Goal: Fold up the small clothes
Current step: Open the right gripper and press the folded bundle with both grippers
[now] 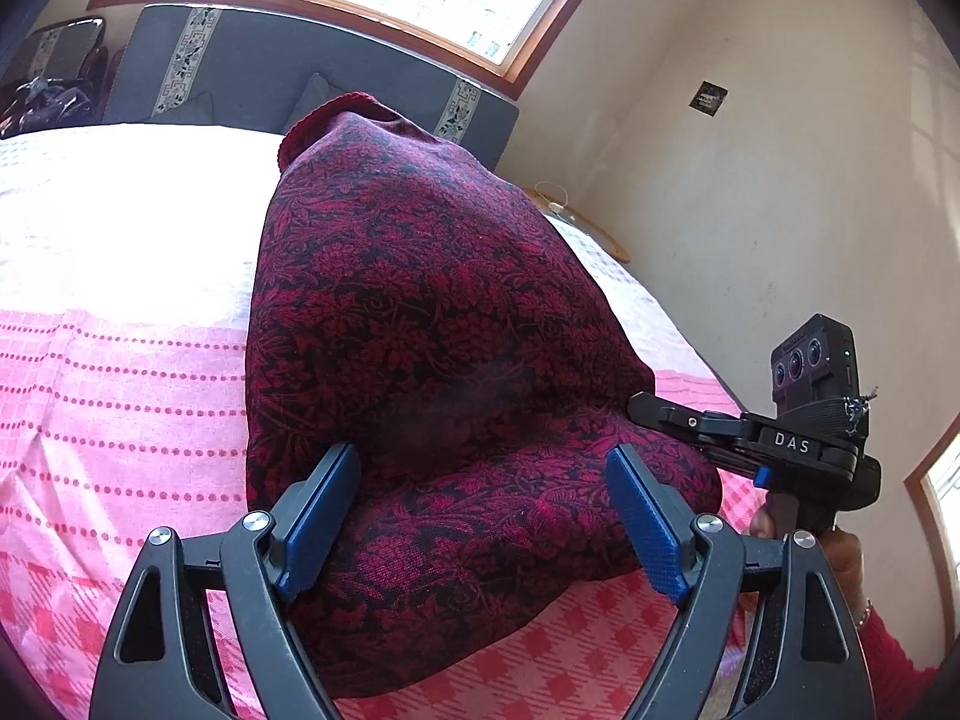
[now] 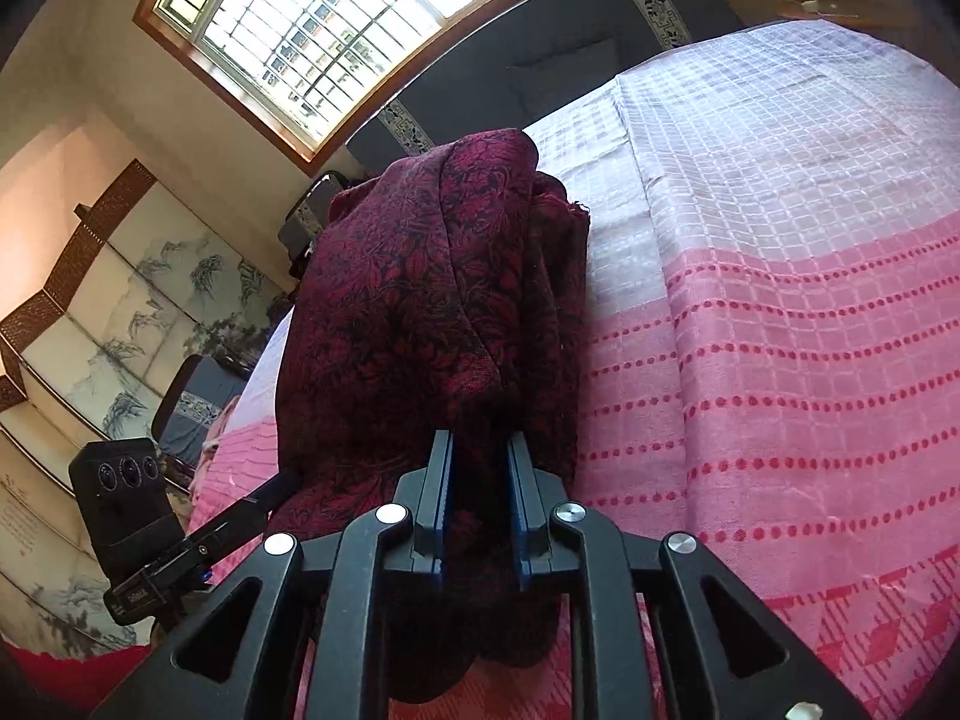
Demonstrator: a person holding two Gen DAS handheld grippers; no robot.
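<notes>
- Left wrist view: the left claw (image 1: pixel 483 516) stands wide, its blue pads (image 1: pixel 651 531) on either side of a fold of the dark red floral garment (image 1: pixel 420 330) without pressing it.
- That garment is heaped in the middle of the frame on the pink and white bedspread (image 1: pixel 120 396).
- At the right edge of the frame the right claw (image 1: pixel 645 405) reaches in against the cloth, gripped by a hand (image 1: pixel 840 558) in a red sleeve (image 1: pixel 894 654).
- Right wrist view: the right claw (image 2: pixel 480 510) is narrow, its pads pinching a bunch of the garment (image 2: pixel 420 312), which rises in the frame's centre.
- A window (image 2: pixel 312 24) fills the upper left, and a painted folding screen (image 2: pixel 120 324) stands at left.
</notes>
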